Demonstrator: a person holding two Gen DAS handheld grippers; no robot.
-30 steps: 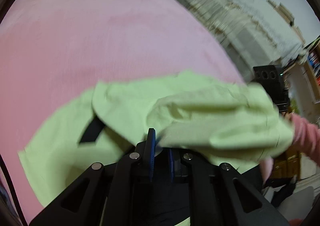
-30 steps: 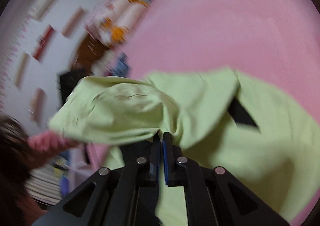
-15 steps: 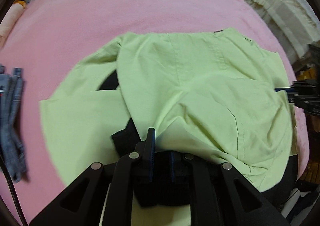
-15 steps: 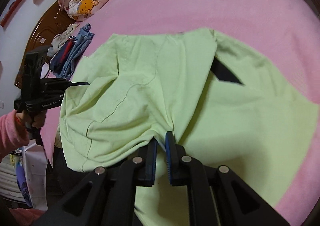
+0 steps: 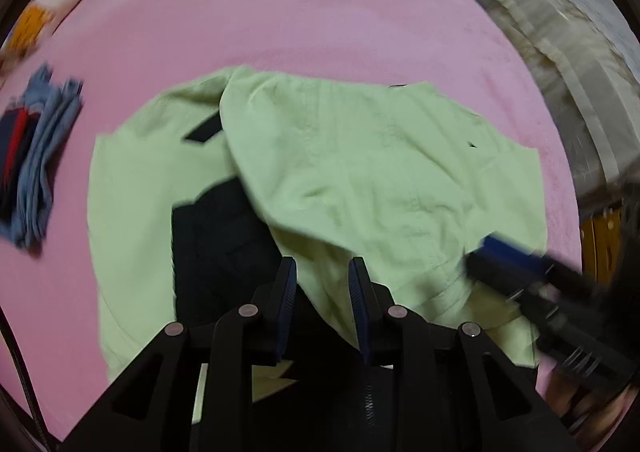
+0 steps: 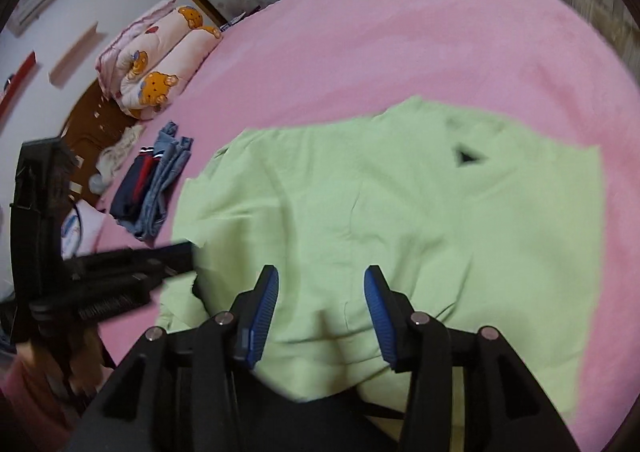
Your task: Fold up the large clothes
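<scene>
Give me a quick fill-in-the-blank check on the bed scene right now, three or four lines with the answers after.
1. The light green garment lies on a ____ bed cover.
2. The garment's lining, exposed at the near edge, is ____.
3. The folded pile of denim clothes lies on the cover, ____ the green garment.
4. The right gripper has jaws opening, with ____ pressed between its pads.

Answers: pink; black; apart from; nothing

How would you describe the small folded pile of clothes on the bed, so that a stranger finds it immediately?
Start from the pink bed cover and find the big light green garment on it. The folded pile lies apart from it, toward the bear-print bedding. It alone is blue denim with navy and red.
</scene>
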